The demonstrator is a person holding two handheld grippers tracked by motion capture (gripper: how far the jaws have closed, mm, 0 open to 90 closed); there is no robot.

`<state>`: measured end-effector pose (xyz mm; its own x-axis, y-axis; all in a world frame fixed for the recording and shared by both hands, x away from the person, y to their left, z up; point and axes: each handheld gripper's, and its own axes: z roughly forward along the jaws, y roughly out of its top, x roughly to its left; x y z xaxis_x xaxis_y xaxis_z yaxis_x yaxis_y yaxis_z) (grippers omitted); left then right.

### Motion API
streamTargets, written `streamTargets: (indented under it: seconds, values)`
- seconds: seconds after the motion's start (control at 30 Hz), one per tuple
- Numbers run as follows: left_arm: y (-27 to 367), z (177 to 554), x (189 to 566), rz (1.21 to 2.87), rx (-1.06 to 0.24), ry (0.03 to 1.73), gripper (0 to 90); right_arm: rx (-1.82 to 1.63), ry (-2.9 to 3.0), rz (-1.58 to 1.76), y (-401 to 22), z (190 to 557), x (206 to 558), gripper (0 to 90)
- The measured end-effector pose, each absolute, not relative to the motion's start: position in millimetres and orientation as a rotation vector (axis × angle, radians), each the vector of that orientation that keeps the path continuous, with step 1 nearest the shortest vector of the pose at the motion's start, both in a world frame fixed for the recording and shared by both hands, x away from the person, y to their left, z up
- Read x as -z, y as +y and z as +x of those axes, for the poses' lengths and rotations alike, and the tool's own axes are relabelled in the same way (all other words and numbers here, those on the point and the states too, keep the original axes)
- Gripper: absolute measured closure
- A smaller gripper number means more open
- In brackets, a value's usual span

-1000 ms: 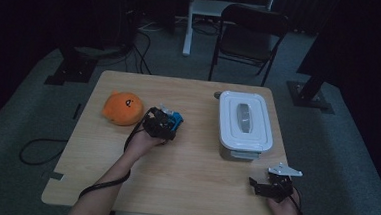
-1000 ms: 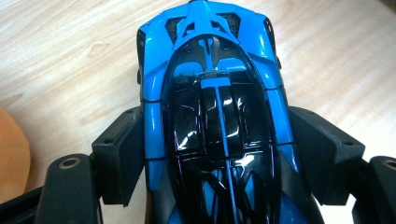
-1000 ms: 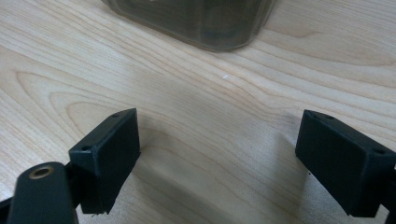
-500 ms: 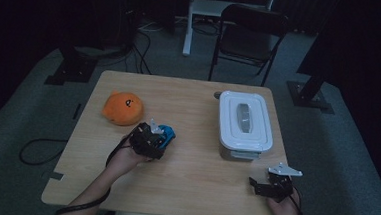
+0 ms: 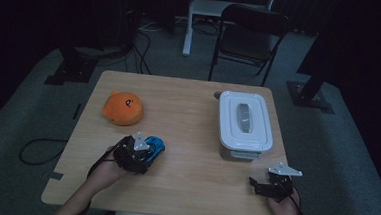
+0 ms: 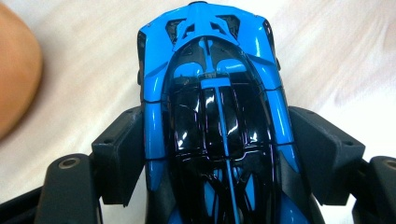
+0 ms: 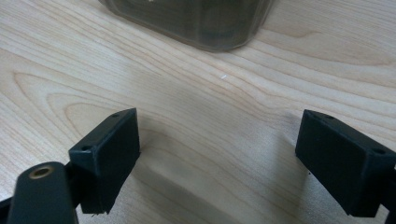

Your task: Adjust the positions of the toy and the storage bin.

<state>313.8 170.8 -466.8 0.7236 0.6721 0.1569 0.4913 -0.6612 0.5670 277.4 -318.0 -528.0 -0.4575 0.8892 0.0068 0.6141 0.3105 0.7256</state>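
Clamped in the left gripper [image 5: 148, 150], the toy car [image 6: 215, 116] has left the plush [image 5: 123, 108], apparently towards the person.

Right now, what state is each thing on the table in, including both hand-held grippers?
Left hand-held gripper: shut on the blue and black toy car.
Blue and black toy car: clamped between the jaws, by the table's near left.
Right hand-held gripper: open, nothing between its jaws.
White lidded plastic box: lid on.
Orange plush toy: lying free, untouched.
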Motion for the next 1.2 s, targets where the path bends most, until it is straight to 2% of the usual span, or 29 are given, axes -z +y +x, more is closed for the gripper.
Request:
streamTargets:
  seconds: [0.23, 0.5, 0.57, 0.6, 0.93, 0.97, 1.13, 1.2]
  values:
    - [196.3, 295.1, 477.4, 2.423, -0.432, 0.819, 25.5, -0.944, 2.181, 1.346, -317.4, 278.1, 528.0, 13.4]
    - [203.9, 276.9, 482.0, 2.455, -0.401, 0.694, 25.5, -0.944, 2.181, 1.347, -317.4, 278.1, 528.0, 13.4]
    - [206.8, 276.1, 483.7, 2.472, -0.353, 0.677, 25.4, -0.944, 2.18, 1.347, -317.4, 278.1, 528.0, 13.4]
    - [207.3, 273.9, 485.2, 2.472, -0.383, 0.669, 25.5, -0.944, 2.181, 1.346, -317.4, 278.1, 528.0, 13.4]
    - [212.6, 278.1, 496.7, 2.527, -0.277, 0.646, 25.5, -0.944, 2.18, 1.346, -317.4, 278.1, 528.0, 13.4]
    - [212.7, 278.4, 497.7, 2.516, -0.291, 0.642, 25.5, -0.944, 2.181, 1.345, -317.4, 278.1, 528.0, 13.4]
    - [217.2, 288.5, 503.5, 2.49, -0.185, 0.662, 24.8, -0.944, 2.18, 1.345, -317.3, 278.0, 528.1, 13.4]
    - [215.9, 288.0, 504.4, 2.487, -0.198, 0.654, 24.7, -0.943, 2.18, 1.345, -317.3, 277.9, 528.0, 13.5]
